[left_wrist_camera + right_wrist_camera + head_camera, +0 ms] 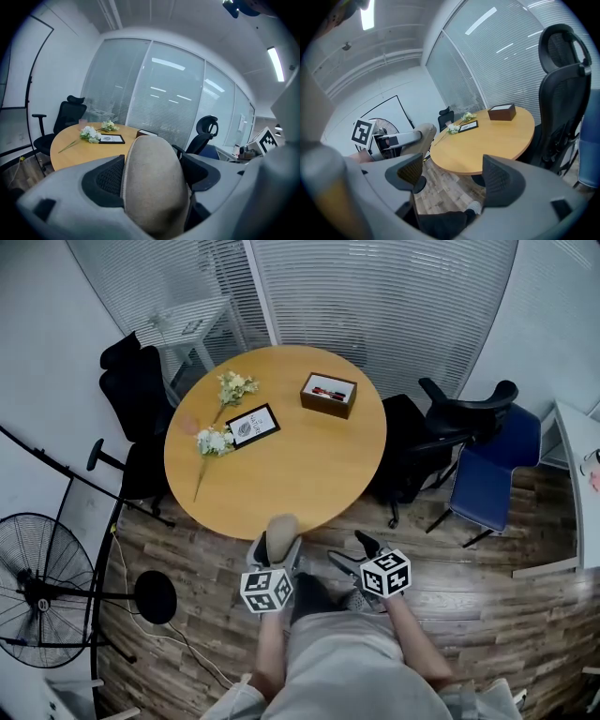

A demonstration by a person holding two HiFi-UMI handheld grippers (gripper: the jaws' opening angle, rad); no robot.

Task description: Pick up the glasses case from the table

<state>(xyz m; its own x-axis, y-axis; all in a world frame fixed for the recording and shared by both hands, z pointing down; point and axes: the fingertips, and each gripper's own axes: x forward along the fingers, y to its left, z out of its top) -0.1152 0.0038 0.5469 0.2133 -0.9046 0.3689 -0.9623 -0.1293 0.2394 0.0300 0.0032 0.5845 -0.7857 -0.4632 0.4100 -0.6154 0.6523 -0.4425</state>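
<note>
Clearly, the left gripper (277,544) was clamped on the beige glasses case (154,183), low in the centre of the head view, just at the lower edge of the round table (309,465). Right of it, the right gripper (454,176) had its jaws wide apart, with nothing between them.

There is one table (309,474), two flower sprigs (236,386) (214,441), one framed card (252,425), one box (328,395); one fan (37,592). Two grippers (274,554) (364,551); one glasses case (279,526).
</note>
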